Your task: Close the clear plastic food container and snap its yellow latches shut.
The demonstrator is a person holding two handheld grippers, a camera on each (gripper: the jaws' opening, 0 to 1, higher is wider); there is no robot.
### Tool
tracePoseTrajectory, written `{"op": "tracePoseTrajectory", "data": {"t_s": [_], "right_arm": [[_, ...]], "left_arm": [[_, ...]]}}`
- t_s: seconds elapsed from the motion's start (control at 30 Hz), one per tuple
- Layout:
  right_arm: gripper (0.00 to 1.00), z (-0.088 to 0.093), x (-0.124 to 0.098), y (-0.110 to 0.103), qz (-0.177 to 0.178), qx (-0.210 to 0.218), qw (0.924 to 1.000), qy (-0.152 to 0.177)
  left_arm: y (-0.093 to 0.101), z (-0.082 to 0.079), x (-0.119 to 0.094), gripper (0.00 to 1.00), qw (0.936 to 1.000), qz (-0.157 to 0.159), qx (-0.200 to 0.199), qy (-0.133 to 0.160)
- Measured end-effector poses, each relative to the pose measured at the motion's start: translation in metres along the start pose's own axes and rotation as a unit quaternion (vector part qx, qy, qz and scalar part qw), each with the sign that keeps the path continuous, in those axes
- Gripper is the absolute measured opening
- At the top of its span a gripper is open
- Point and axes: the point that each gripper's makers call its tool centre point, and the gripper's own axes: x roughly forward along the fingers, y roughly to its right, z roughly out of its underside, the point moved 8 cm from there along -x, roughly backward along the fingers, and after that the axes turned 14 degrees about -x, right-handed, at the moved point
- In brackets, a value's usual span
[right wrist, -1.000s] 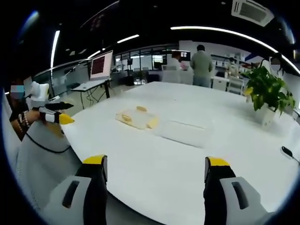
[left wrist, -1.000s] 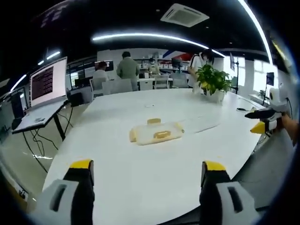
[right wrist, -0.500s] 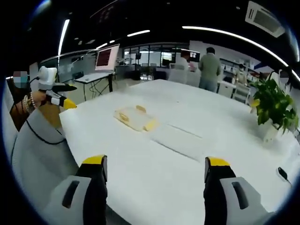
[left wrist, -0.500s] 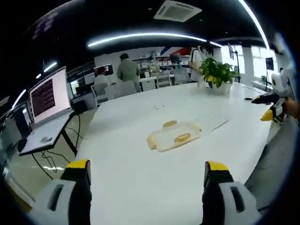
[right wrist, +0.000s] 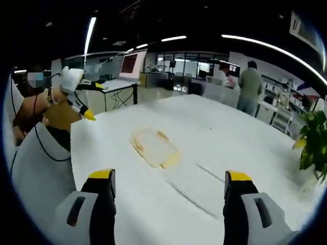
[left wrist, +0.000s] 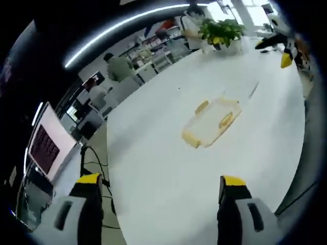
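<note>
Seemingly empty, container on table; both grippers' fingers apart.

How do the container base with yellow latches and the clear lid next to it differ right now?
The container base carries yellow latches on its edges; the clear lid shows no yellow and is barely visible against the white table. In the right gripper view the base lies nearer the left gripper, the lid nearer the right gripper. Both lie flat, apart, untouched.

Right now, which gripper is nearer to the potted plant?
Right. The plant stands close off the right gripper's right side. The left gripper faces it from far across the table, with the container in between.
</note>
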Motion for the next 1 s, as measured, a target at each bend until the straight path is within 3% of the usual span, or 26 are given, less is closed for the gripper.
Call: {"op": "tracePoseTrajectory", "data": {"t_s": [0.1, 0.17, 0.2, 0.27, 0.4, 0.5, 0.53, 0.57, 0.63, 0.7, 0.8, 0.83, 0.87, 0.9, 0.93, 1.0], "right_arm": [[0.83, -0.008, 0.019, 0.008, -0.008, -0.046, 0.9989, 0.0], [0.78, -0.007, 0.033, 0.008, -0.051, -0.066, 0.9957, -0.04], [0.75, -0.009, 0.041, 0.011, -0.05, -0.074, 0.9945, -0.053], [0.75, -0.016, 0.052, 0.012, -0.068, -0.113, 0.9904, -0.04], [0.71, -0.023, 0.071, 0.017, -0.11, -0.144, 0.9815, -0.061], [0.68, -0.029, 0.089, 0.025, -0.128, -0.186, 0.9714, -0.073], [0.68, -0.03, 0.094, 0.027, -0.134, -0.2, 0.9673, -0.081], [0.68, -0.032, 0.101, 0.03, -0.139, -0.216, 0.9623, -0.09], [0.71, -0.034, 0.112, 0.032, -0.15, -0.221, 0.9593, -0.09], [0.71, -0.034, 0.12, 0.033, -0.162, -0.223, 0.9566, -0.094], [0.72, -0.029, 0.135, 0.033, -0.191, -0.243, 0.9439, -0.117], [0.71, -0.025, 0.142, 0.035, -0.197, -0.251, 0.9384, -0.133], [0.71, -0.023, 0.148, 0.035, -0.197, -0.25, 0.9391, -0.129], [0.71, -0.019, 0.154, 0.036, -0.213, -0.259, 0.9318, -0.138], [0.72, -0.017, 0.158, 0.037, -0.217, -0.256, 0.9311, -0.143], [0.7, -0.009, 0.165, 0.038, -0.242, -0.242, 0.9236, -0.172]], "left_arm": [[0.008, -0.009, 0.018, 0.94, 0.9965, 0.08, 0.022, -0.002], [0.009, -0.014, 0.028, 0.94, 0.9927, 0.107, 0.055, -0.013], [0.009, -0.017, 0.036, 0.93, 0.9884, 0.121, 0.086, -0.03], [0.007, -0.024, 0.046, 0.93, 0.984, 0.127, 0.118, -0.038], [0.002, -0.037, 0.072, 0.91, 0.9756, 0.163, 0.134, -0.061], [-0.003, -0.048, 0.09, 0.89, 0.965, 0.175, 0.179, -0.077], [-0.003, -0.05, 0.094, 0.9, 0.9629, 0.182, 0.182, -0.08], [0.0, -0.05, 0.102, 0.91, 0.9594, 0.21, 0.167, -0.088], [0.002, -0.049, 0.113, 0.94, 0.9515, 0.248, 0.144, -0.111], [0.0, -0.052, 0.124, 0.9, 0.949, 0.248, 0.15, -0.124], [0.003, -0.055, 0.137, 0.88, 0.9431, 0.258, 0.17, -0.122], [0.004, -0.055, 0.141, 0.87, 0.9389, 0.263, 0.18, -0.13], [0.005, -0.054, 0.146, 0.85, 0.9335, 0.269, 0.191, -0.14], [0.007, -0.053, 0.15, 0.84, 0.929, 0.276, 0.198, -0.147], [0.012, -0.051, 0.154, 0.83, 0.9202, 0.298, 0.196, -0.162], [0.018, -0.051, 0.162, 0.82, 0.9145, 0.32, 0.182, -0.168]]}}
